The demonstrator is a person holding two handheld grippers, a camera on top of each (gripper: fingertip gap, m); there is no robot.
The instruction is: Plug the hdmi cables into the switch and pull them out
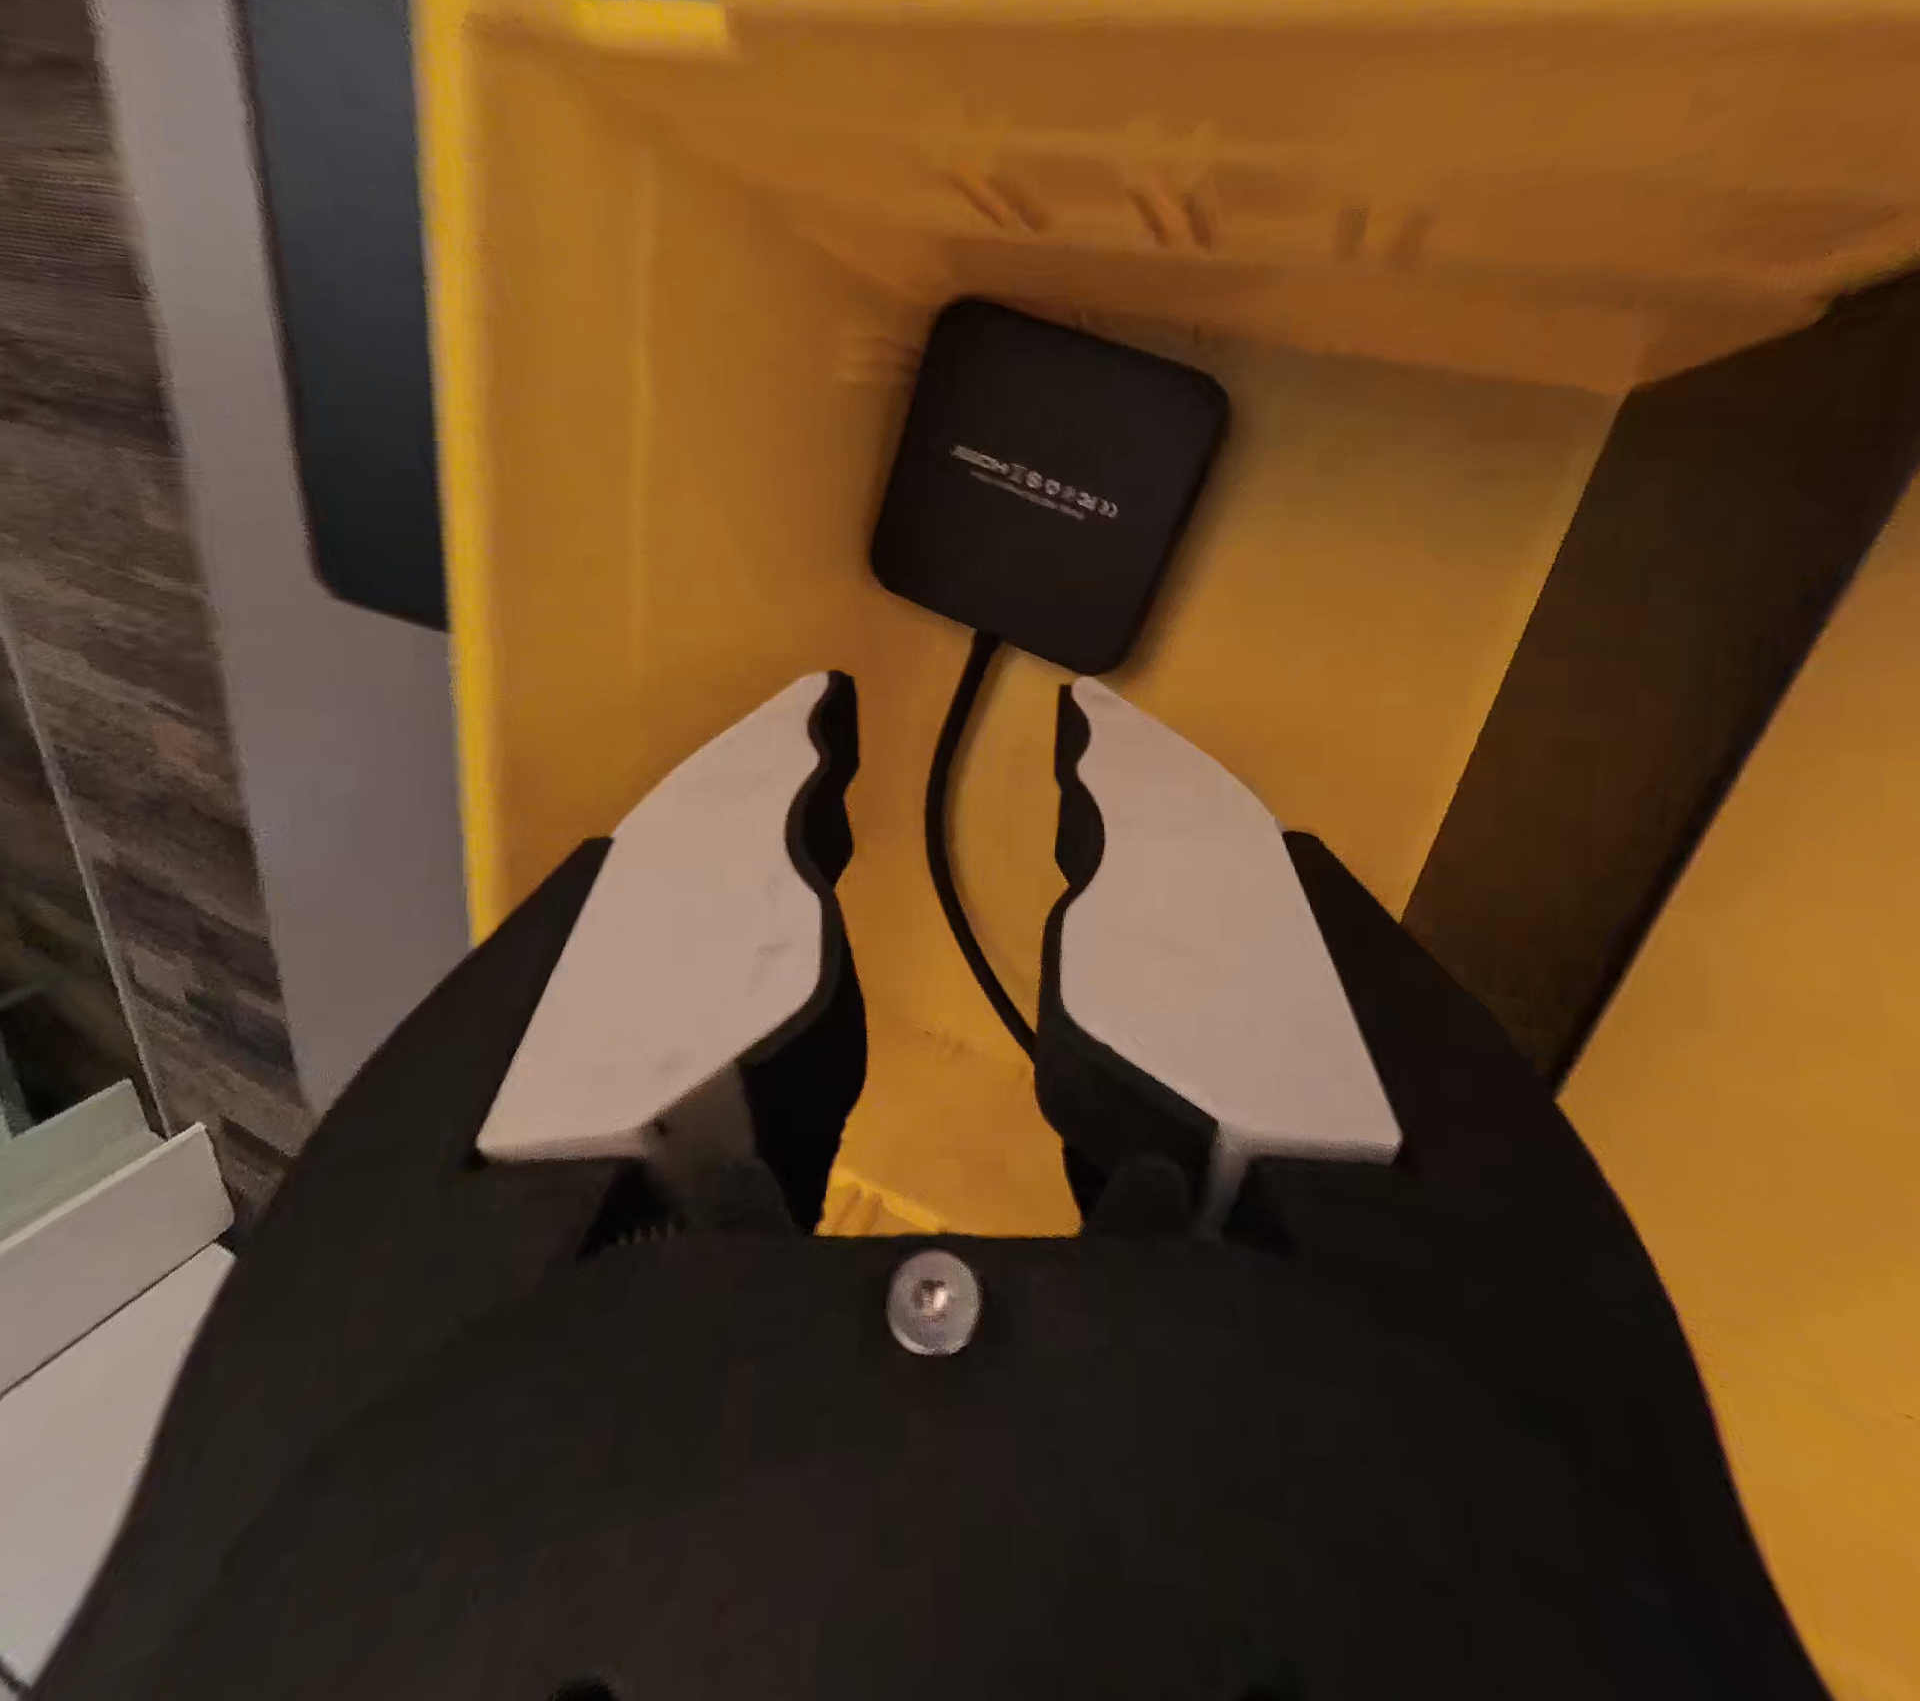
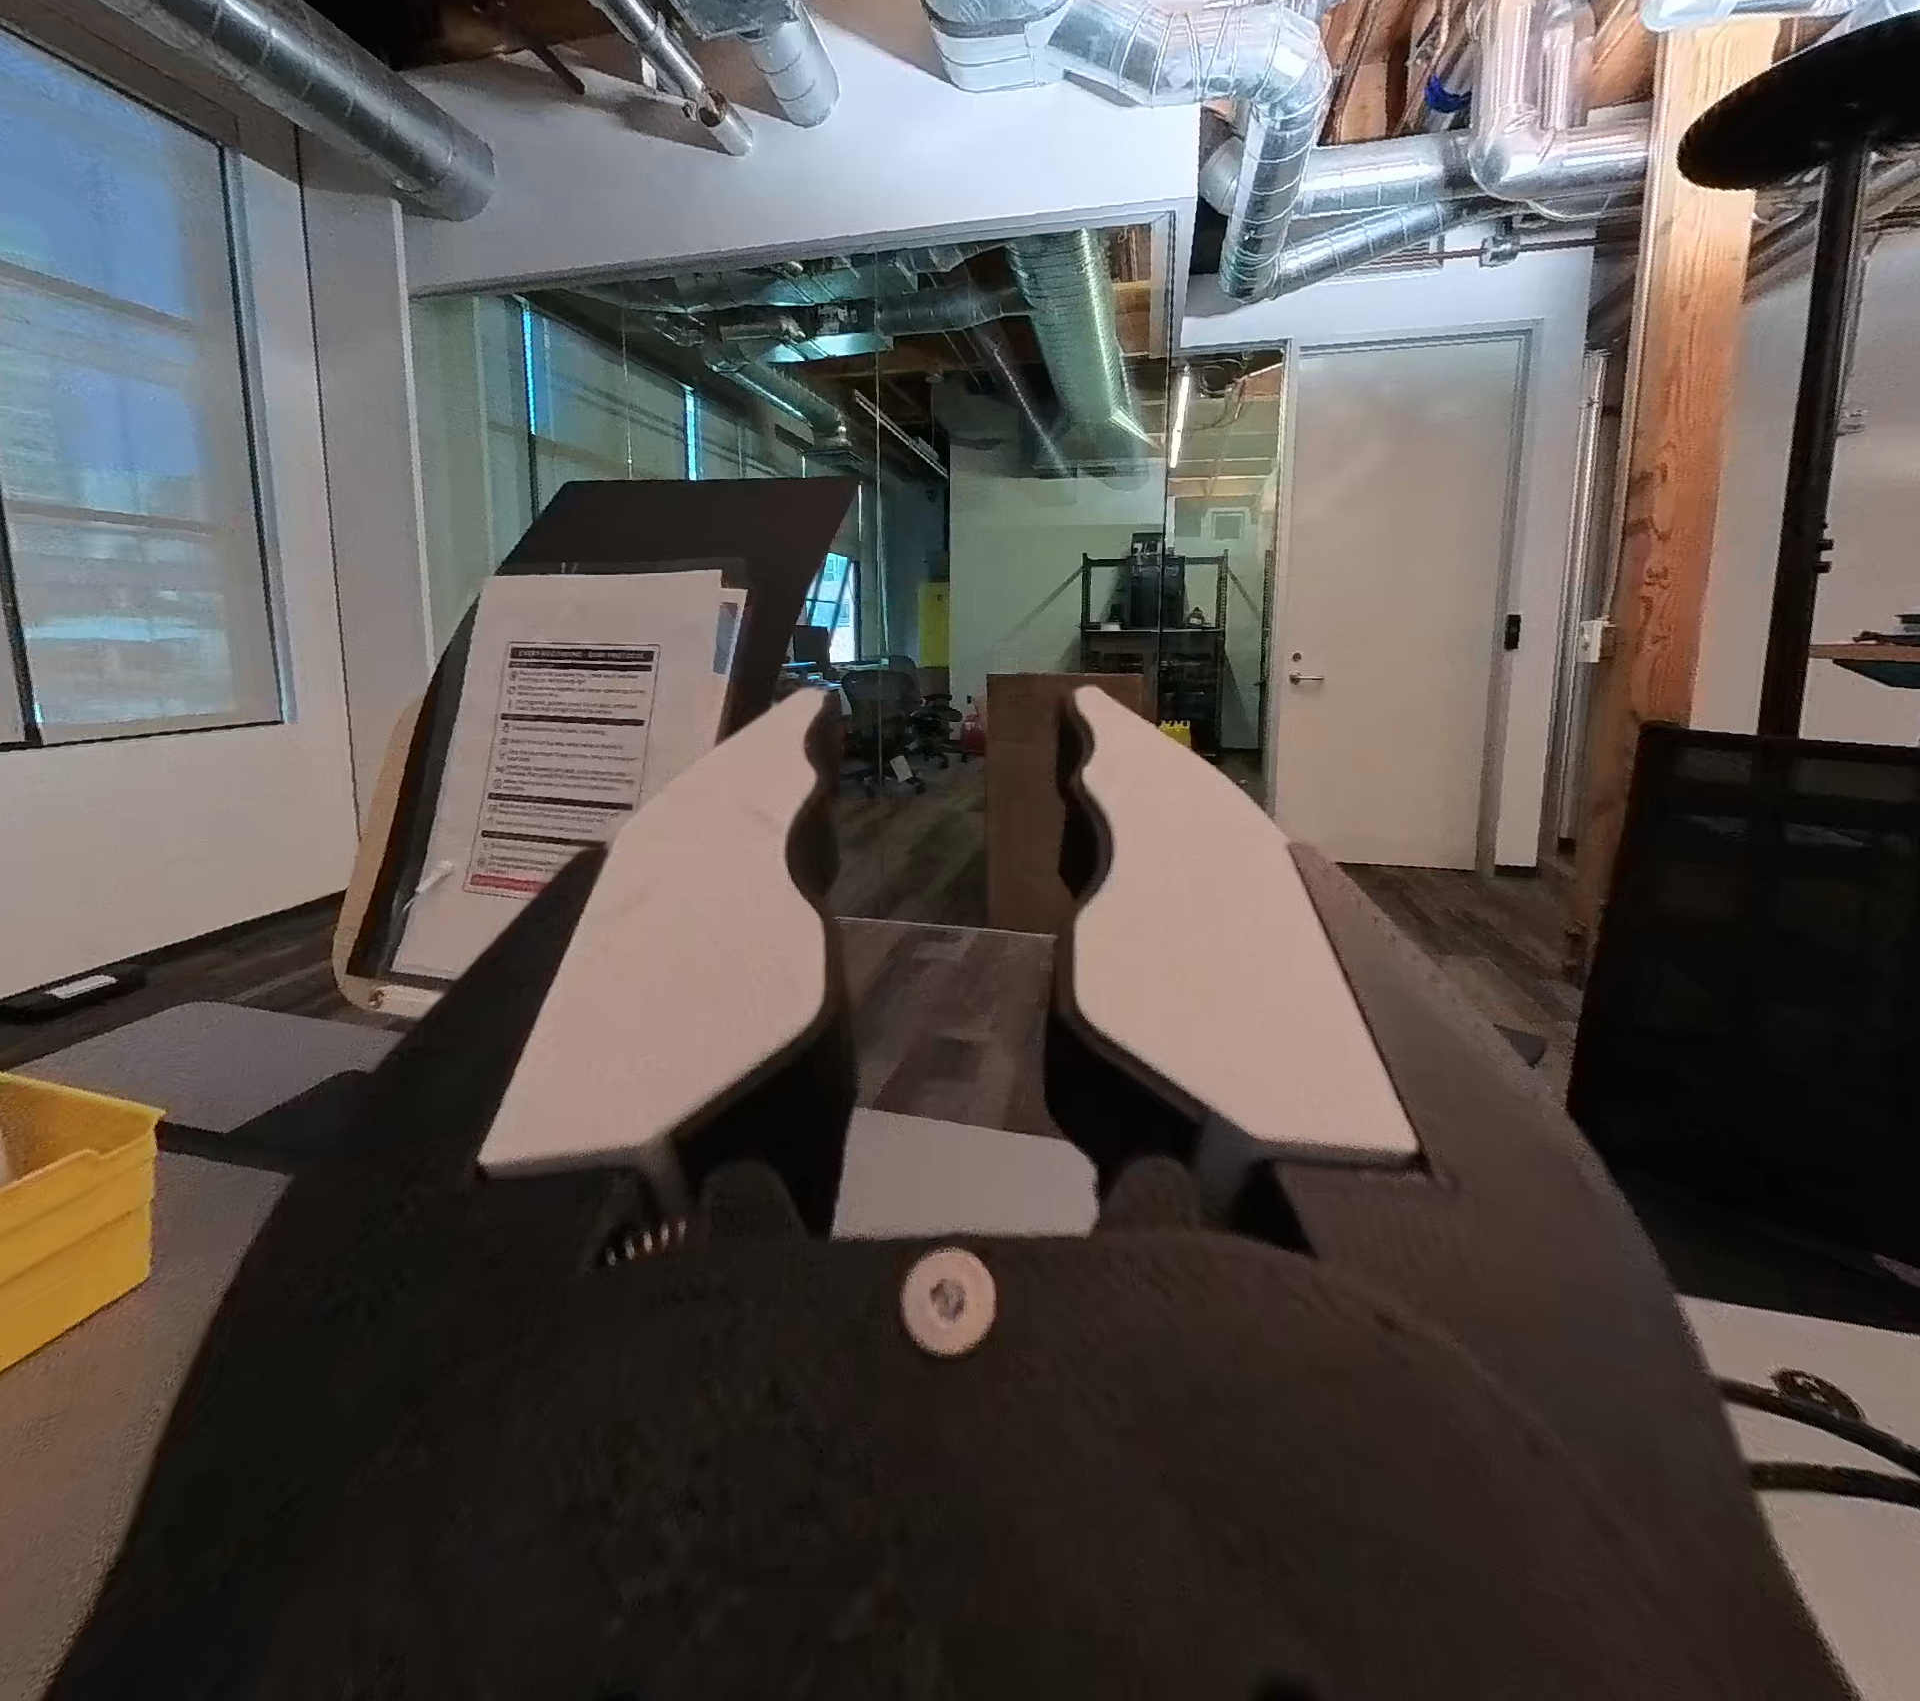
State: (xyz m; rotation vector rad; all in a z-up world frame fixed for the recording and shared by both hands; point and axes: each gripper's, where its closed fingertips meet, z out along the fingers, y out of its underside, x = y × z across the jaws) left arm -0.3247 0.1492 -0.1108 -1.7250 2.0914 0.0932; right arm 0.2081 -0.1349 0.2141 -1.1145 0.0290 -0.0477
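Switch (image 1: 1049, 484) in yellow bin (image 1: 644, 404), left hand-held gripper (image 1: 956, 695) above, agape.

Left gripper (image 1: 956, 695) body: matte black housing, broad and flaring wide below the screw (image 1: 933, 1315).
Left gripper fingers (image 1: 686, 955): two pale grey plates above the screw, each tapering to a narrow tip.
Left gripper inner edges: black pads (image 1: 826, 799) with a wavy, scalloped profile facing each other.
Left gripper fastener: one silver hex-socket screw, centred on the housing just below the finger roots.
Right gripper (image 2: 948, 716) body: same matte black housing around its screw (image 2: 948, 1304).
Right gripper fingers (image 2: 1195, 945): pale grey plates, black wavy pads (image 2: 1081, 820) on the inner edges.
Right gripper detail: a small coil spring (image 2: 644, 1241) shows left of the screw, at the left finger's root.
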